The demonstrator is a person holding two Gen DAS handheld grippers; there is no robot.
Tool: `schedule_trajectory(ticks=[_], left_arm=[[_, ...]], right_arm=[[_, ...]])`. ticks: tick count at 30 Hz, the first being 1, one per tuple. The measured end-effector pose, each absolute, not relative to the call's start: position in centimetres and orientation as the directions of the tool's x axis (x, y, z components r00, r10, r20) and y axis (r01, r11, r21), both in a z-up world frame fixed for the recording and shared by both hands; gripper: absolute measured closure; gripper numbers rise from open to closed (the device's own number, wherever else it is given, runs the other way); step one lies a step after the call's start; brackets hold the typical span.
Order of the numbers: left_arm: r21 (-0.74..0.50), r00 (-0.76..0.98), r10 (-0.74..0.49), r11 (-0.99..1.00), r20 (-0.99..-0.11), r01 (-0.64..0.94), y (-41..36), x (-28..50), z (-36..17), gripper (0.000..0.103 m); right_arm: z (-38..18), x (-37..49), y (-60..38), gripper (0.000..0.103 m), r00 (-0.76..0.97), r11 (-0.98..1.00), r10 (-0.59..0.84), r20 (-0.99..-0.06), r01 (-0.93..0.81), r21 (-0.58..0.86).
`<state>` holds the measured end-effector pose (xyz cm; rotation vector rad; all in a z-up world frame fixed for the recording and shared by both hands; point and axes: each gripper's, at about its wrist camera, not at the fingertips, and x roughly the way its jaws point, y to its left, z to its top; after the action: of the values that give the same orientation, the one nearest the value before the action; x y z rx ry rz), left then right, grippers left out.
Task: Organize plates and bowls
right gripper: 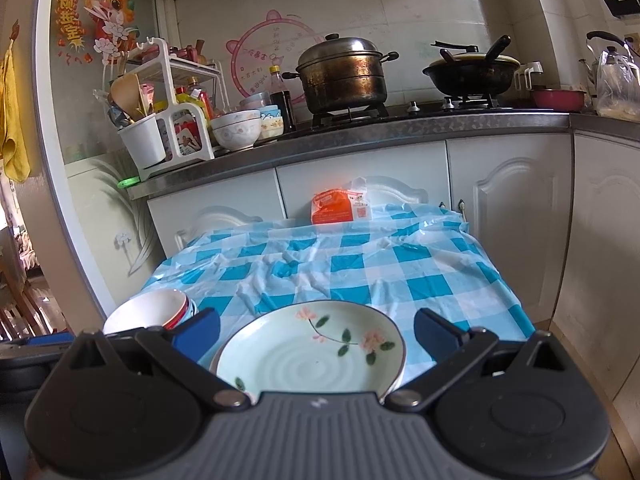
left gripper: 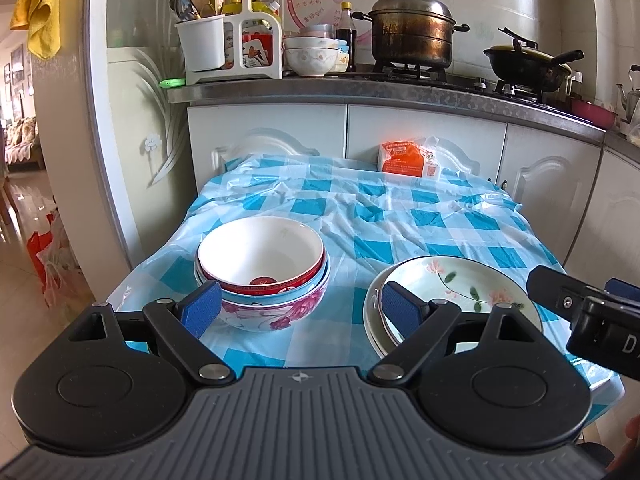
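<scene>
A stack of nested bowls [left gripper: 262,270] stands on the near left of the checked table [left gripper: 360,216]: a white bowl with a red rim on top, a blue one under it, a pink-flowered one at the bottom. To its right lies a stack of plates [left gripper: 452,300] topped by a pale green plate with pink flowers [right gripper: 312,352]. My left gripper [left gripper: 300,310] is open, held just in front of the gap between bowls and plates, holding nothing. My right gripper [right gripper: 316,334] is open above the near edge of the flowered plate, its fingers either side of it. The bowl stack [right gripper: 148,314] shows at its left.
An orange and white packet [left gripper: 404,158] lies at the table's far edge against white cabinets. The counter behind holds a utensil rack [left gripper: 224,28], more bowls [left gripper: 310,56], a steel pot [left gripper: 412,32] and a black wok [left gripper: 528,64]. Bags sit on the floor at left [left gripper: 48,264].
</scene>
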<state>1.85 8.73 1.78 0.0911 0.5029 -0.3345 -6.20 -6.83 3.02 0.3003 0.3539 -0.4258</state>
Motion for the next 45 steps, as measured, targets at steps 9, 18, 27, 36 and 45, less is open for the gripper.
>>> schedule_trajectory(ticks=[9, 18, 27, 36, 45], left_arm=[[0.010, 0.825, -0.289, 0.942, -0.486, 0.336, 8.3, 1.7, 1.9, 0.000], [-0.008, 0.812, -0.296, 0.941, -0.503, 0.339, 7.9, 2.4, 1.3, 0.000], [0.001, 0.807, -0.285, 0.943, -0.518, 0.333, 7.5, 3.2, 0.5, 0.000], [-0.038, 0.782, -0.316, 0.935, -0.536, 0.352, 6.7, 4.1, -0.2, 0.000], [-0.154, 0.764, -0.401, 0.913, -0.506, 0.377, 7.0, 5.7, 0.4, 0.000]], right_arm=[[3.2, -6.6, -6.7, 0.001, 0.860, 0.878, -0.343, -0.378, 0.437, 0.196], [3.1, -6.7, -6.9, 0.001, 0.862, 0.878, -0.345, -0.371, 0.437, 0.198], [2.2, -6.2, -7.3, 0.001, 0.863, 0.875, -0.326, -0.385, 0.430, 0.224], [1.3, -5.6, -7.6, 0.001, 0.865, 0.878, -0.309, -0.396, 0.419, 0.229], [0.6, -3.9, -8.0, 0.001, 0.863, 0.891, -0.267, -0.429, 0.391, 0.231]])
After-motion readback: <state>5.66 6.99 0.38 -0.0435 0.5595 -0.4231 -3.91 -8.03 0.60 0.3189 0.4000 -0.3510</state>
